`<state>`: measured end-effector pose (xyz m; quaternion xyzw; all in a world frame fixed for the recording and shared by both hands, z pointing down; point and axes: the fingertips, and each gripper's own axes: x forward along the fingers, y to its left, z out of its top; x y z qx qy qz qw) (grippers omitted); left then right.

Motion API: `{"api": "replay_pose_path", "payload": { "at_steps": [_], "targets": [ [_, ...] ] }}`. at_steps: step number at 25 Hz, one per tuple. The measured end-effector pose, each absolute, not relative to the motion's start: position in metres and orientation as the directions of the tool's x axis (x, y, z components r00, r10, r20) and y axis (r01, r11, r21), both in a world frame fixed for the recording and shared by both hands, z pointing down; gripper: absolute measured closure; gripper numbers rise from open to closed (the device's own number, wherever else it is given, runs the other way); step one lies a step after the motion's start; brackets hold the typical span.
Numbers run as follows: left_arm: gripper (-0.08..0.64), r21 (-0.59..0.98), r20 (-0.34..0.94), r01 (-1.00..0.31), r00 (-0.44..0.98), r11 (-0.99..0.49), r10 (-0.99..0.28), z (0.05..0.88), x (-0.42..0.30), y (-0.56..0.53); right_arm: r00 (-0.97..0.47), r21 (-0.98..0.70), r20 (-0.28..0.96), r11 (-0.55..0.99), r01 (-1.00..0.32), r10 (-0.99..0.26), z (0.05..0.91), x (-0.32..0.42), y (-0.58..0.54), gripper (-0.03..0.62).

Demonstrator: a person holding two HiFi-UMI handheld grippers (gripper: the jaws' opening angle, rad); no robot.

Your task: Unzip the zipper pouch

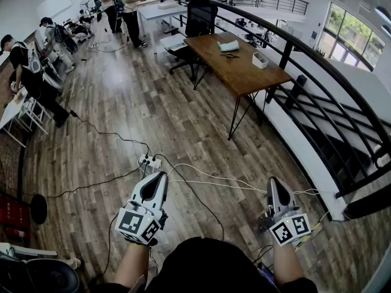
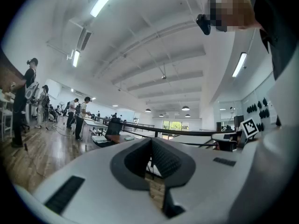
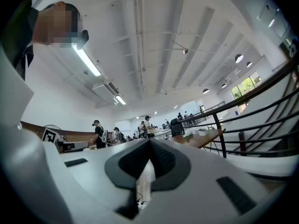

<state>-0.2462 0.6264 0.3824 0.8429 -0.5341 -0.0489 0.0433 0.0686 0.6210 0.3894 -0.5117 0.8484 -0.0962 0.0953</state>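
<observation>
My left tongs (image 1: 160,177) and right tongs (image 1: 275,182) are closed and empty, well apart from the worktop (image 1: 243,73) where a pale shape, probably the pouch (image 1: 229,45), lies. I judge it light and limp: pin one end, pinch the pull.

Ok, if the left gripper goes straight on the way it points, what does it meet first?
Nothing close. The left gripper points level over the floor. The first thing in its line looks like the table, well ahead, though depth is hard to judge.
</observation>
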Motion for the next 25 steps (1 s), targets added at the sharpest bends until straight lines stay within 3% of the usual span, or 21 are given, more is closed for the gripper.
{"api": "replay_pose_path", "payload": {
  "at_steps": [15, 20, 25],
  "targets": [
    [0.545, 0.128, -0.025, -0.890, 0.439, -0.438, -0.898, 0.384, -0.225, 0.619, -0.467, -0.281, -0.070, 0.467, -0.839, -0.881, 0.391, 0.079, 0.610, 0.598],
    [0.545, 0.125, -0.030, -0.884, 0.450, -0.450, -0.893, 0.382, -0.217, 0.612, -0.439, -0.206, -0.070, 0.444, -0.872, -0.896, 0.384, 0.074, 0.607, 0.594],
    [0.538, 0.106, -0.022, -0.891, 0.442, -0.442, -0.897, 0.384, -0.207, 0.600, -0.450, -0.182, -0.060, 0.452, -0.873, -0.891, 0.387, 0.072, 0.591, 0.519]
  ]
}}
